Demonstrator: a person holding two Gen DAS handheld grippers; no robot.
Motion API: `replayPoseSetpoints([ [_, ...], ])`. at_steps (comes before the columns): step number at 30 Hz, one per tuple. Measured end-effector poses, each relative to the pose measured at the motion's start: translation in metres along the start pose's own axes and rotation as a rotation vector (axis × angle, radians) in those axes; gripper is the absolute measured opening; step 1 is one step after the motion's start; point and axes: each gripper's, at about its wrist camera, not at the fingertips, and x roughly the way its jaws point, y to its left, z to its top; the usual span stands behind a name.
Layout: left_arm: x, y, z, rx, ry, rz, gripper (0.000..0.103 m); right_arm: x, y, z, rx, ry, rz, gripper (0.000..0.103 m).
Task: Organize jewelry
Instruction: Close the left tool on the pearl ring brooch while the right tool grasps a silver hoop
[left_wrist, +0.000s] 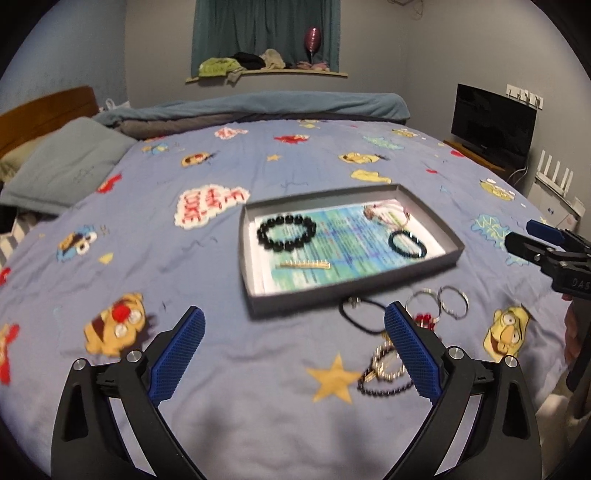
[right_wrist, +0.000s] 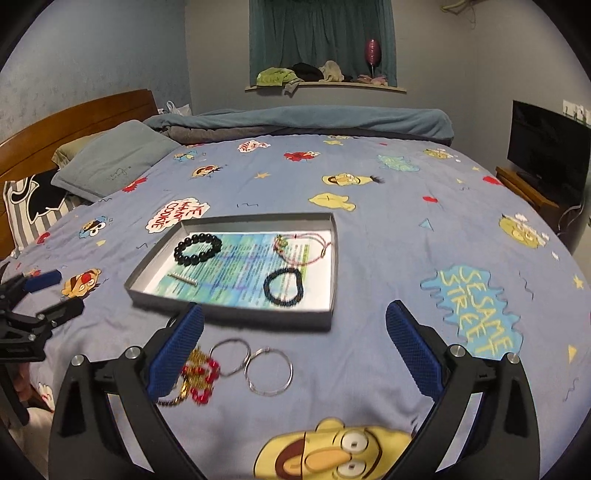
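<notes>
A shallow grey box (left_wrist: 354, 286) (right_wrist: 236, 312) lies on the bed. Inside are a black bead bracelet (left_wrist: 286, 233) (right_wrist: 197, 248), a dark bracelet (left_wrist: 408, 244) (right_wrist: 284, 287), a pink cord bracelet (left_wrist: 386, 213) (right_wrist: 303, 248) and a gold bar clip (left_wrist: 304, 264) (right_wrist: 183, 280). Loose in front of it lie two silver hoops (left_wrist: 452, 301) (right_wrist: 267, 371), a red-and-gold piece (left_wrist: 424, 320) (right_wrist: 199, 376), a black cord (left_wrist: 360, 314) and a bead chain (left_wrist: 384, 373). My left gripper (left_wrist: 295, 350) is open and empty above the bedspread. My right gripper (right_wrist: 295, 354) is open and empty over the hoops.
The blue cartoon bedspread (left_wrist: 221, 295) (right_wrist: 406, 258) covers the bed. Pillows (right_wrist: 110, 166) and a wooden headboard (right_wrist: 74, 118) are at the left. A folded blanket (right_wrist: 314, 118) lies at the far edge. A TV (left_wrist: 493, 123) stands on the right.
</notes>
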Motion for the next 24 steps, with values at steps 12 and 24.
replayPoseSetpoints([
  [12, 0.022, -0.008, -0.037, 0.022, 0.043, -0.048, 0.097, 0.025, -0.004, -0.045, 0.012, 0.058, -0.022, 0.097],
  [24, 0.047, -0.049, -0.054, 0.175, 0.050, -0.064, 0.097, 0.050, 0.001, -0.067, -0.073, 0.096, -0.025, 0.097],
])
